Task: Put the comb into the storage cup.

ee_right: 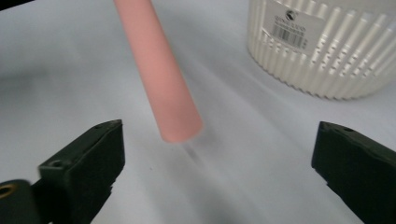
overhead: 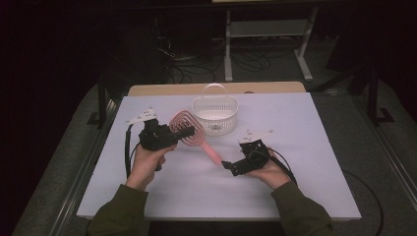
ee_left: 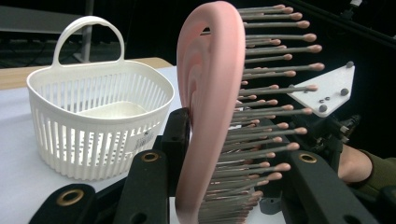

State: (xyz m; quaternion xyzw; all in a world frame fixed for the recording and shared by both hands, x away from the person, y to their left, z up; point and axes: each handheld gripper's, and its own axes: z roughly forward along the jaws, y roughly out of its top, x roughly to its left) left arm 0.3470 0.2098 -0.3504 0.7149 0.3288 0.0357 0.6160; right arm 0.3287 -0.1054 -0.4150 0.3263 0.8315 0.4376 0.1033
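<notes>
A pink hairbrush [overhead: 189,124] with grey, pink-tipped bristles is held off the white table. My left gripper [overhead: 183,132] is shut on its looped head, one jaw on the pink back and the other against the bristles [ee_left: 261,116]. The brush handle [overhead: 211,153] slants down toward my right gripper [overhead: 227,165]. In the right gripper view, that gripper [ee_right: 219,140] stands open, and the round end of the handle [ee_right: 161,74] hangs just ahead of the gap, touching neither jaw. A white slatted basket [overhead: 215,115] with a loop handle stands just behind the brush and holds nothing.
The white table top [overhead: 305,147] spreads wide on both sides and in front of the hands. Its wooden edge [overhead: 162,89] shows at the back. Beyond it are a dark floor, cables and a white stand [overhead: 268,29]. The basket [ee_left: 93,121] sits close to the left jaw.
</notes>
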